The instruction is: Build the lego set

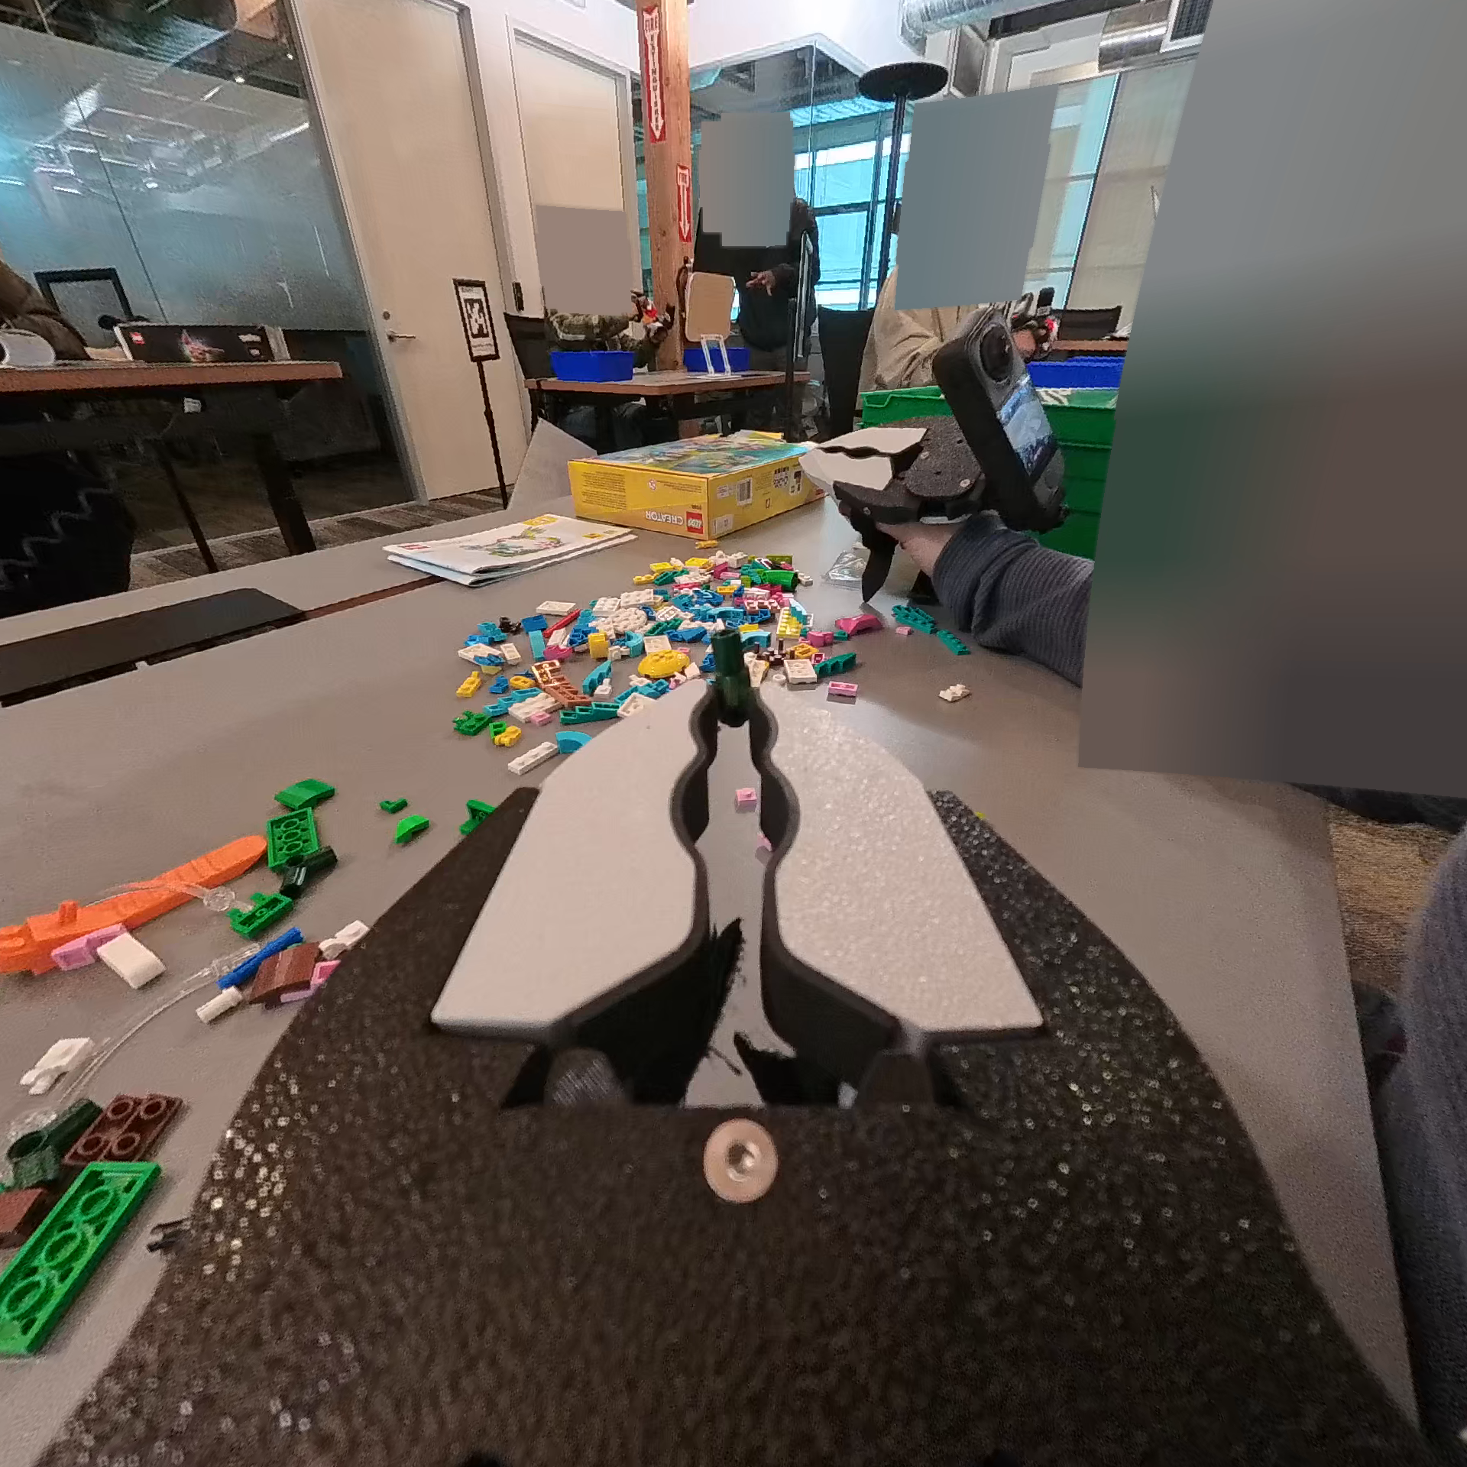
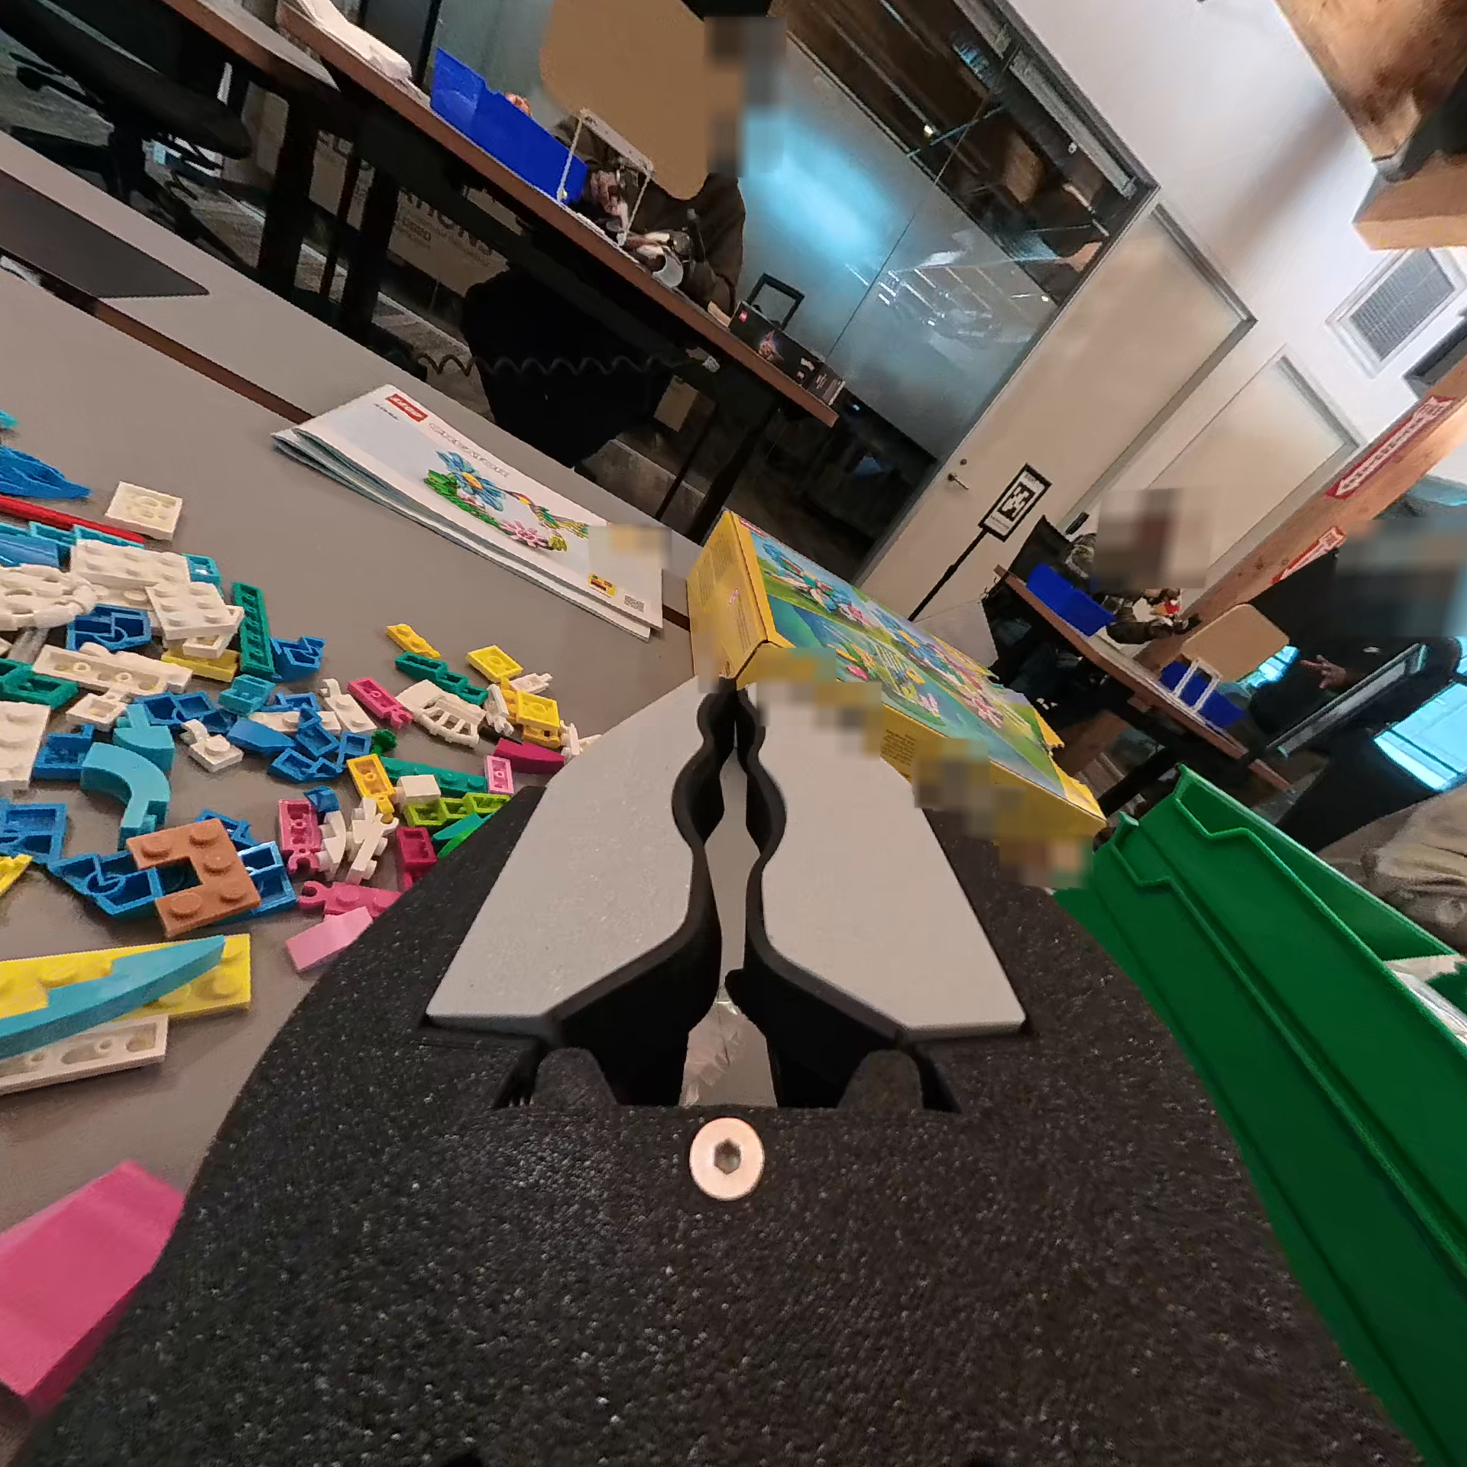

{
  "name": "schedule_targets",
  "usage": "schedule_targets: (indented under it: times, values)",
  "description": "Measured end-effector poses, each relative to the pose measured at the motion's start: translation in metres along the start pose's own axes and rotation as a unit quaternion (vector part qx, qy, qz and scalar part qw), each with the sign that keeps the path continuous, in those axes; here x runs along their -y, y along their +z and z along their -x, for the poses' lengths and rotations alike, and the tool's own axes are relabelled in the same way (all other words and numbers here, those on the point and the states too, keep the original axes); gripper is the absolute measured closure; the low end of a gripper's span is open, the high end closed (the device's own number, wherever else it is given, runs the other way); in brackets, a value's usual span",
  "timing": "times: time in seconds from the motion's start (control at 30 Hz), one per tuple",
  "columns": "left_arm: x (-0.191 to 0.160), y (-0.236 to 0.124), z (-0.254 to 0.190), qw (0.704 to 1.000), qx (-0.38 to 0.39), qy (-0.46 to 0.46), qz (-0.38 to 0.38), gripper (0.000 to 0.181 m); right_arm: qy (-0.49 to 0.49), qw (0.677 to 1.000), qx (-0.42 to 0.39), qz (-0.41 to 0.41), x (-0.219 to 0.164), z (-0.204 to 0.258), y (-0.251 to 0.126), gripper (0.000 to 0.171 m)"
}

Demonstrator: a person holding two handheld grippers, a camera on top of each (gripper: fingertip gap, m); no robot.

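Observation:
My left gripper (image 1: 730, 698) is shut on a small dark green lego stem piece (image 1: 726, 663), held upright at its fingertips above the grey table (image 1: 1111, 913). A pile of loose lego pieces (image 1: 659, 627) lies just beyond it; the same pile shows at the left of the right wrist view (image 2: 198, 738). My right gripper (image 2: 729, 698) is shut with nothing visible between its fingertips. It shows in the left wrist view (image 1: 825, 468), raised above the table at the far right, held by a hand in a dark sleeve.
Green plates (image 1: 63, 1262), an orange piece (image 1: 135, 897) and brown pieces (image 1: 123, 1127) lie at the near left. The yellow lego box (image 1: 691, 484) and instruction booklet (image 1: 508, 548) sit at the table's far side. A green bin (image 2: 1286, 1032) stands close on the right. Some 40 centimetres of space lies between my two pairs of fingers.

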State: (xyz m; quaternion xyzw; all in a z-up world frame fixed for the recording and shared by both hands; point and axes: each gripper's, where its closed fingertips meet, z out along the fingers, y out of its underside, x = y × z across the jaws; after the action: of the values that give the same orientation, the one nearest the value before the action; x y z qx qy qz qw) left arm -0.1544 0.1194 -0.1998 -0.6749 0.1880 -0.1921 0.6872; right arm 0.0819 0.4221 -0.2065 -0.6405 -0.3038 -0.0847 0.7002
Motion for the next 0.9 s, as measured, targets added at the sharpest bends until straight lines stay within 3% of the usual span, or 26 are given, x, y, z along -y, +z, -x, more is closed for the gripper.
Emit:
schedule_targets:
  times: [0.57, 0.73, 0.9]
  values:
    - [-0.004, 0.003, -0.006, 0.999, -0.006, 0.035, 0.017, 0.175, -0.022, 0.999, 0.021, -0.015, 0.006, 0.008, -0.001, 0.171]
    - [-0.002, 0.001, -0.003, 0.999, -0.004, 0.033, 0.013, 0.175, -0.013, 0.970, 0.211, -0.119, 0.076, 0.076, -0.020, 0.168]
    - [-0.002, -0.002, 0.003, 1.000, 0.001, 0.027, 0.014, 0.175, -0.049, 0.857, 0.486, -0.167, 0.149, 0.203, -0.046, 0.169]
